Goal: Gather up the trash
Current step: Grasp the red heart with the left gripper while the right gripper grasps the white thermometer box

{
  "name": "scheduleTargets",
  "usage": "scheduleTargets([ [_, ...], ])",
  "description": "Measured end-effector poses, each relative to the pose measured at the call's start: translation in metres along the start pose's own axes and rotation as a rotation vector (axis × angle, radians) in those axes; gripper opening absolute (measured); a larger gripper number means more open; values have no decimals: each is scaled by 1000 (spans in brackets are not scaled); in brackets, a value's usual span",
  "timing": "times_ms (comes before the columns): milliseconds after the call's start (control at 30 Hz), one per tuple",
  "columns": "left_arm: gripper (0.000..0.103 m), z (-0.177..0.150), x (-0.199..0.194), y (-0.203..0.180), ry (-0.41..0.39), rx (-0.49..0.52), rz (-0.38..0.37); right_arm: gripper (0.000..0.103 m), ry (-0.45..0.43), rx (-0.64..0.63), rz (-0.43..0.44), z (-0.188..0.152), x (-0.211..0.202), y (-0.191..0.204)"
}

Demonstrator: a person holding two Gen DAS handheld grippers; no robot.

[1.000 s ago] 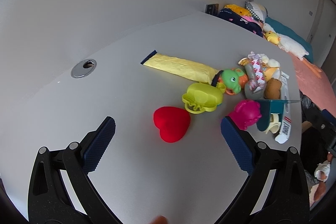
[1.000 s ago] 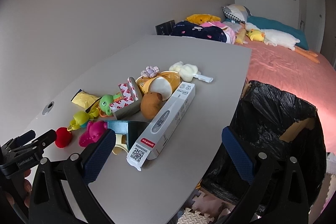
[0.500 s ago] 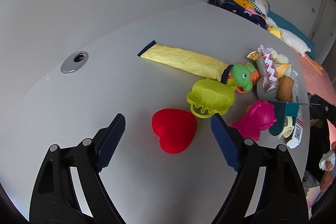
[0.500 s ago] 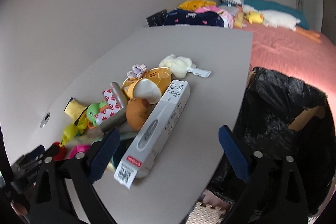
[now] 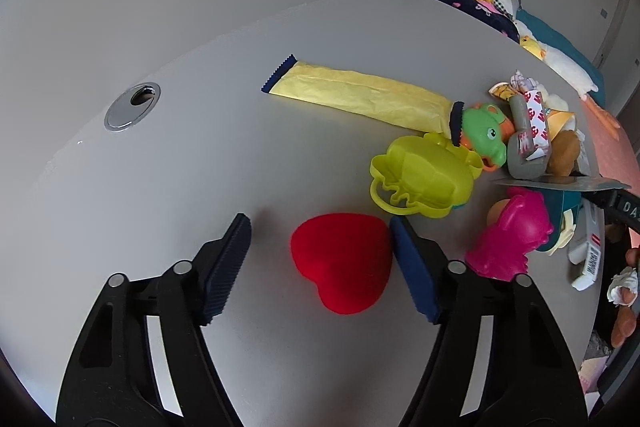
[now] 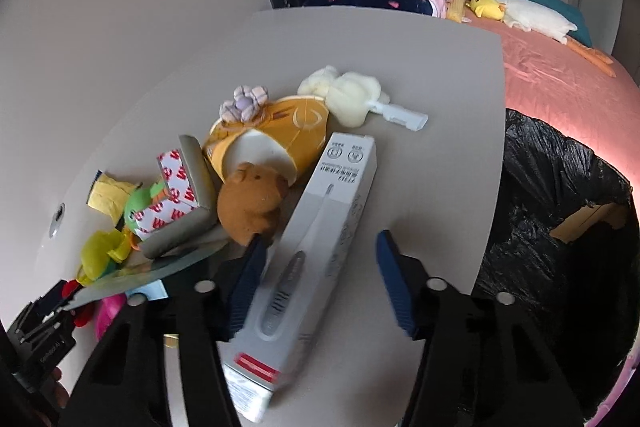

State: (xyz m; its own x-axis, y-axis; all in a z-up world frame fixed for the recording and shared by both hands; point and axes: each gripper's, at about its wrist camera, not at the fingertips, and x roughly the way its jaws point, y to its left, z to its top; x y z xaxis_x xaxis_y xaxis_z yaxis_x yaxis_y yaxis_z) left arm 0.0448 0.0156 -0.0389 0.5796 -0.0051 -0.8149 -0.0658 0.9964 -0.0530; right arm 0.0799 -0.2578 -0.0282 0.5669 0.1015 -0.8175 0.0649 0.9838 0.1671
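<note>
The left gripper [image 5: 320, 255] stands over the grey tabletop [image 5: 168, 187] with its fingers closing around a red heart-shaped box [image 5: 342, 261]; the finger on the right of the view touches or nearly touches the box's edge, while the other finger stands clear of it, so no grip is made. Just beyond the box lie a yellow-green plastic case [image 5: 422, 179], a pink toy [image 5: 512, 243] and a long yellow wrapper [image 5: 360, 99] with dark serrated ends. A round metal cable port [image 5: 133, 105] sits in the tabletop well apart to the left. The right gripper [image 6: 318, 275] has its fingers closing around a white thermometer box [image 6: 316, 239] that lies lengthwise between them; the left finger is at the box's side, the right finger is apart from it. Beside the box lie a brown plush bear [image 6: 252, 203], an orange paper cup [image 6: 276, 135] on its side, a cream plush item [image 6: 348, 95] and a grey roll of red-and-white tape [image 6: 180, 195]. A black trash bag [image 6: 560, 227] stands open just past the tabletop edge, on the right of that view, with a pink bed [image 6: 560, 71] behind it.
</note>
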Motion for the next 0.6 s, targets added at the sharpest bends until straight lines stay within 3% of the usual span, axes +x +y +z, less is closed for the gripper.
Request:
scheduleTargets([
  [167, 63, -2, 1, -2, -5, 18, 0, 41, -12, -24, -15, -4, 1, 2],
  [300, 47, -3, 0, -5, -15, 36, 8, 32, -18, -25, -10, -5, 0, 1],
  [600, 47, -10, -14, -3, -50, 23, 18, 28, -31, -17, 49, -12, -13, -9],
])
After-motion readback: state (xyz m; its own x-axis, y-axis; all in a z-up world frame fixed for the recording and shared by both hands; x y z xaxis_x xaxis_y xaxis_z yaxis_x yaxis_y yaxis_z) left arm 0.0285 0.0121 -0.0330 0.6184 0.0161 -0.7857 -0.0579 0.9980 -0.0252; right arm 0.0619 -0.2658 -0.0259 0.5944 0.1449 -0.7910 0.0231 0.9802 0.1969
